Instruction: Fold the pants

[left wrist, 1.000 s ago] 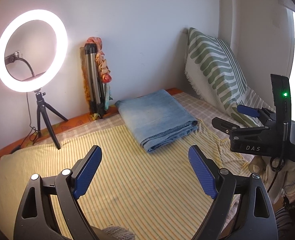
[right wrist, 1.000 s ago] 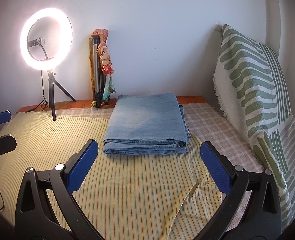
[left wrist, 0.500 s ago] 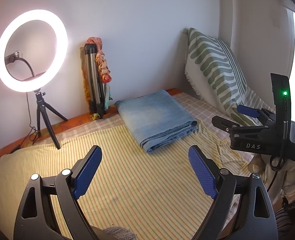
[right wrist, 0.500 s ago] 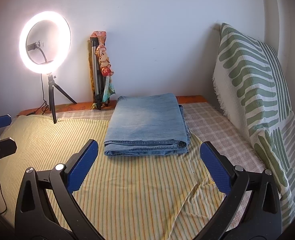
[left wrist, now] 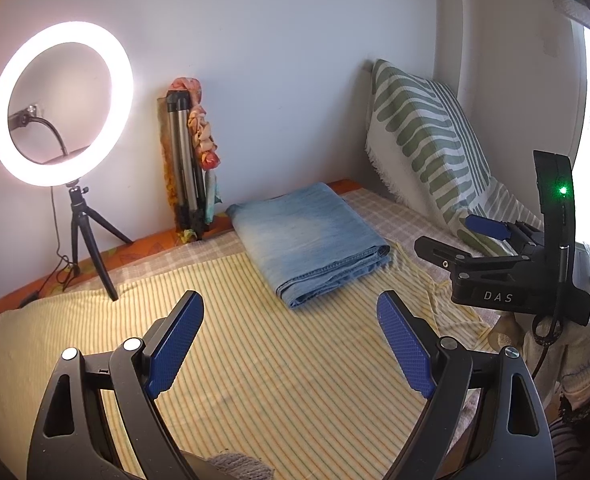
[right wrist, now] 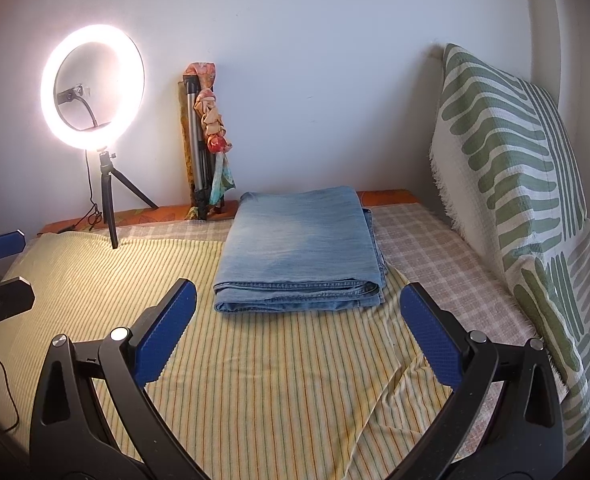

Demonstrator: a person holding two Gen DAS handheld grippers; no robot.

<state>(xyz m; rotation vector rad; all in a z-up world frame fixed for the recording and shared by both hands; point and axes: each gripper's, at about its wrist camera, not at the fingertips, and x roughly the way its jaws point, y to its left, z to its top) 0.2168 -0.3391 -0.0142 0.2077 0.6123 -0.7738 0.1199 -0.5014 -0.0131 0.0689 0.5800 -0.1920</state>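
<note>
The light blue denim pants (left wrist: 310, 242) lie folded into a flat rectangle on the yellow striped sheet (left wrist: 255, 360), near the back wall. They also show in the right wrist view (right wrist: 301, 256). My left gripper (left wrist: 291, 316) is open and empty, held above the sheet in front of the pants, apart from them. My right gripper (right wrist: 297, 308) is open and empty, just in front of the pants' near folded edge, not touching. The right gripper shows at the right of the left wrist view (left wrist: 495, 256).
A lit ring light on a small tripod (right wrist: 95, 92) stands at the back left. A folded tripod with a scarf (right wrist: 205, 148) leans on the wall. A green-patterned pillow (right wrist: 507, 184) stands along the right side. A checked sheet (right wrist: 423, 240) covers the far right.
Both grippers have drifted only slightly; the pants sit a touch lower in the right wrist view. Both stay open and empty. The pants have not moved.
</note>
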